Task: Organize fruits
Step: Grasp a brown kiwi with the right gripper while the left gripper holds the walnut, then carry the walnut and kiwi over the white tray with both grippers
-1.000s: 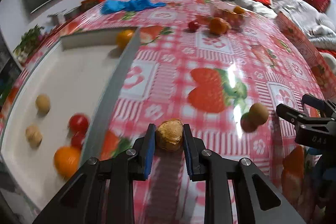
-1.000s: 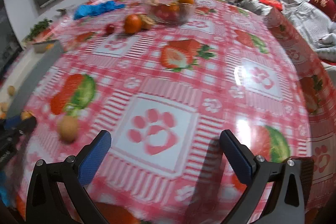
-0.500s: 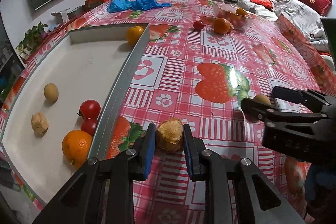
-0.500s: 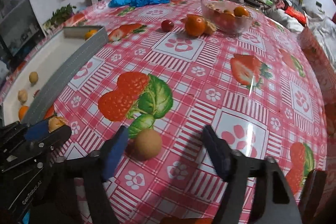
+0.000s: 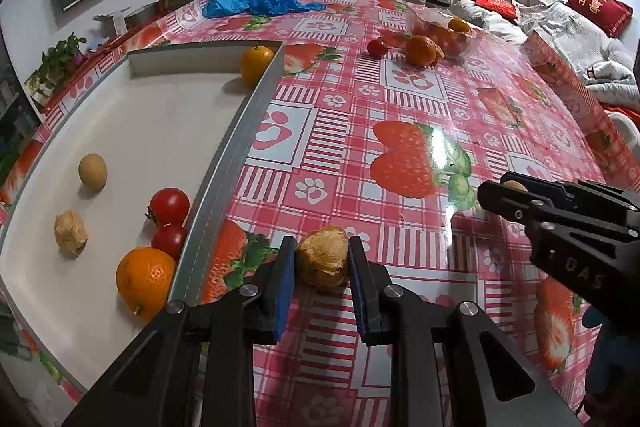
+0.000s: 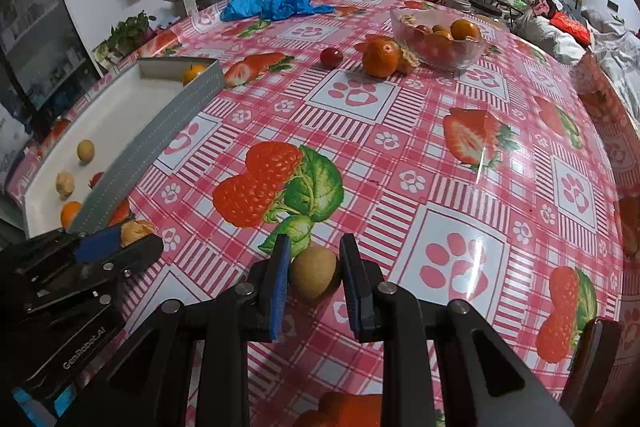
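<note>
Left wrist view: left gripper (image 5: 322, 269) clamps walnut (image 5: 322, 261) beside tray (image 5: 224, 163) wall; right gripper (image 6: 313, 277) closes around brown fruit (image 6: 314, 277); bowl (image 6: 438, 41), orange (image 6: 381, 58) far.

I read "GenRobot.AI" on my left tool (image 6: 138, 241), "DAS" on my right tool (image 5: 512, 193), and "有喜" on the red cushion (image 5: 599, 7).

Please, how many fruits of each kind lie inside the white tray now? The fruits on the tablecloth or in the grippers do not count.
Inside the white tray, left wrist view:
oranges: 2
red tomatoes: 2
smooth tan fruit: 1
papery brown fruit: 1
Total: 6
</note>
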Tool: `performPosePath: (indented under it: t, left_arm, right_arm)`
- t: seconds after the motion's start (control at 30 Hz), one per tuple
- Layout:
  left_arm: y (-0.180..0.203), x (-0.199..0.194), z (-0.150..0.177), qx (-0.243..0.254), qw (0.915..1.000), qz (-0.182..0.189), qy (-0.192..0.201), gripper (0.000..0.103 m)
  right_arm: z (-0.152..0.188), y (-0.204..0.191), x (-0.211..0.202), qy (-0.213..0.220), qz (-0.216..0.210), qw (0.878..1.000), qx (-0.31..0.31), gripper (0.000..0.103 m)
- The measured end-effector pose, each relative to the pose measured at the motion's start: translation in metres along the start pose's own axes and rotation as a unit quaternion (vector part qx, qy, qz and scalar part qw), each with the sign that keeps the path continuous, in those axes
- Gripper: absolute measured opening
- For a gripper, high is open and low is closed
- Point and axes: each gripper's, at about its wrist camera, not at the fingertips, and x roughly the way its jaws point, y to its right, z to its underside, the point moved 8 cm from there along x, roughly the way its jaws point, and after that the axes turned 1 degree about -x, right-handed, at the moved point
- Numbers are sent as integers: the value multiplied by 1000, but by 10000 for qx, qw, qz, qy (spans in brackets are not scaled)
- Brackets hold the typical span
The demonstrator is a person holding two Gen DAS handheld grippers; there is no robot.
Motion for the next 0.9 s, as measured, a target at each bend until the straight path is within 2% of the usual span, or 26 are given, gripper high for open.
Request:
performPosePath:
  t: [0.57, 0.9]
  left_arm:
    - [0, -6, 2, -22, 10000, 92, 9, 26]
    - [-8, -41, -30, -129, 9986, 347, 379, 26]
  right_arm:
    - [3, 4, -10, 13, -113, 9997, 196, 27]
    - [-14, -6, -26, 129, -274, 9995, 117, 27]
